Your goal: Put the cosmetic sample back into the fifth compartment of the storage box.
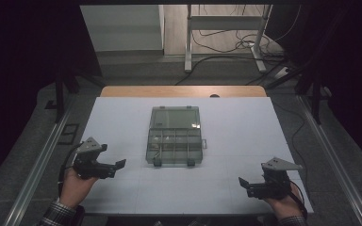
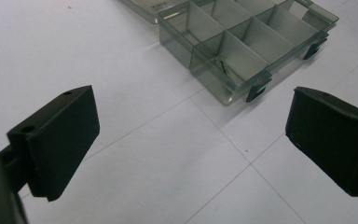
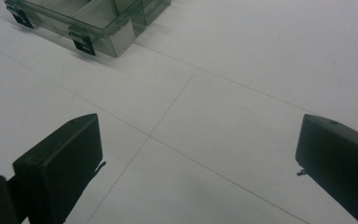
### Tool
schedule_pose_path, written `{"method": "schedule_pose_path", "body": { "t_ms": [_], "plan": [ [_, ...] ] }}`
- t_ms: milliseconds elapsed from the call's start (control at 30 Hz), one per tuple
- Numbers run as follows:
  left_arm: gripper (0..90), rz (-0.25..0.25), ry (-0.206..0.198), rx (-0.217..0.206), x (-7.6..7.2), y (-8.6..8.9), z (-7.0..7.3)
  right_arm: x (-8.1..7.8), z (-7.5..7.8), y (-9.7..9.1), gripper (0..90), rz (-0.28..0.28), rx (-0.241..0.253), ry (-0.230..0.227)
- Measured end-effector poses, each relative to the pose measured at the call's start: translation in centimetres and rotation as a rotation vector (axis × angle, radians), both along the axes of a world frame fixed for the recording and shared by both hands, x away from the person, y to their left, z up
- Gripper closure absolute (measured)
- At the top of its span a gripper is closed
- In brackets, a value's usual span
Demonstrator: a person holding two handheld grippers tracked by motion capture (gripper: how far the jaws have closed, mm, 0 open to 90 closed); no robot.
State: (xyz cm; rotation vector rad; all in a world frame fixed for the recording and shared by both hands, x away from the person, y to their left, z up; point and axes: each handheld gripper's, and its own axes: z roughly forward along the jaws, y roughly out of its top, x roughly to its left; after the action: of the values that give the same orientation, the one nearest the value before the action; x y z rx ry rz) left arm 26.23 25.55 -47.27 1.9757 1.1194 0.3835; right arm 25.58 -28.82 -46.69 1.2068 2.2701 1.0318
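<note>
A: From the high view, what's on the white surface (image 1: pixel 245 141)?

B: One clear compartment box (image 1: pixel 174 136), lid open, midway. Two grippers: left gripper (image 1: pixel 115 167) near the left edge, right gripper (image 1: pixel 245 184) at the near right corner, each hand-held, aimed inward.

A: The gripper views?

B: Jaws spread wide, holding nothing; the box lies ahead.
</note>
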Motion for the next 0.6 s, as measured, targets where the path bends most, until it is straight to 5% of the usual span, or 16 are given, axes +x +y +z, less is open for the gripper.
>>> {"method": "schedule_pose_path", "body": {
  "t_ms": [600],
  "plan": [
    [3.4, 0.047, -0.007, -0.020, -1.8, 1.9, -0.3, 0.0, 0.0, 0.0, 0.9, 0.001, -0.002, 0.000]
  ]
}}
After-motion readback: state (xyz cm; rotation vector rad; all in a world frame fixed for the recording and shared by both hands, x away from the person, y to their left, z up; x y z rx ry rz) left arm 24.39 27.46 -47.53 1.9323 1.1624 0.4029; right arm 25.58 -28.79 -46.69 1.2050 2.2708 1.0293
